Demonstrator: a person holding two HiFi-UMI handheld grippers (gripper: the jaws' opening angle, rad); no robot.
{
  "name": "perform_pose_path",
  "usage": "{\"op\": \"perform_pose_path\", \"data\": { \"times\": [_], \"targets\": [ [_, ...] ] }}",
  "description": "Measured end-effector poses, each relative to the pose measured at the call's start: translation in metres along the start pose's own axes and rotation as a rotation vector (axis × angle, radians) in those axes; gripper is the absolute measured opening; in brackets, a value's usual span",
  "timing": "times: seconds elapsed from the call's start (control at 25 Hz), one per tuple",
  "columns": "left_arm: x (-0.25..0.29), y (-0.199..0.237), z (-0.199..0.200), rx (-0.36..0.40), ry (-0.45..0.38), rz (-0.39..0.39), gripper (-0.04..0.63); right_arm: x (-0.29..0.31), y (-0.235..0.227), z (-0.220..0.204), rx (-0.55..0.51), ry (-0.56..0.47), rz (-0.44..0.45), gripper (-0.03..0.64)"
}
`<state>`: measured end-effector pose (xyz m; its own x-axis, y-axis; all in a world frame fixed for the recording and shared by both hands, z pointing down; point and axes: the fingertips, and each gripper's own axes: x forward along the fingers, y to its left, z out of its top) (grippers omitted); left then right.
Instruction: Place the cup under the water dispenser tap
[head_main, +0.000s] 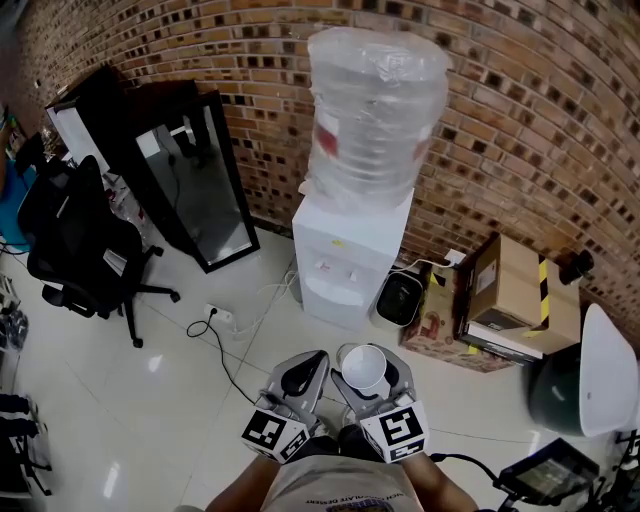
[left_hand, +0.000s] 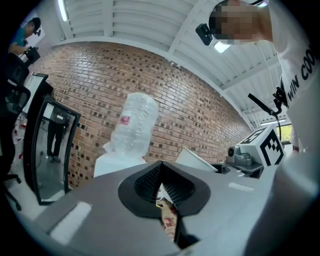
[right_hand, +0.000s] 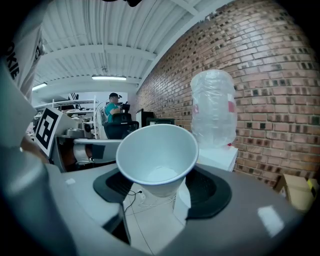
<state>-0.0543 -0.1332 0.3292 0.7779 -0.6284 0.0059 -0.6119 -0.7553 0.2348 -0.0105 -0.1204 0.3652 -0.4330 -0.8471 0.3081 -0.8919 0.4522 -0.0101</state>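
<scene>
Left tongs (head_main: 303, 373) closed, right tongs (head_main: 370, 382) clamped on cup (head_main: 362, 364), side by side

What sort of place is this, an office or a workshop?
Likely a workshop-like office or lab: a bare brick wall, a water dispenser, an office chair and cardboard boxes.

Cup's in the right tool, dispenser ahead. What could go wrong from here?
The cup is gripped only low on its narrow end by the right tool; it may tip or slip on approach.
The water dispenser has a small tap recess; the wide tool may bump it.
A cable lies on the floor ahead, a possible trip hazard.
</scene>
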Motion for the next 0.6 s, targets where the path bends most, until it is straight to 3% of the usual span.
{"op": "perform_pose_path", "data": {
  "times": [0.6],
  "targets": [
    [0.057, 0.037, -0.040, -0.034, 0.028, 0.078, -0.012, 0.053, -0.055, -0.034, 0.021, 0.063, 0.018, 0.325]
  ]
}}
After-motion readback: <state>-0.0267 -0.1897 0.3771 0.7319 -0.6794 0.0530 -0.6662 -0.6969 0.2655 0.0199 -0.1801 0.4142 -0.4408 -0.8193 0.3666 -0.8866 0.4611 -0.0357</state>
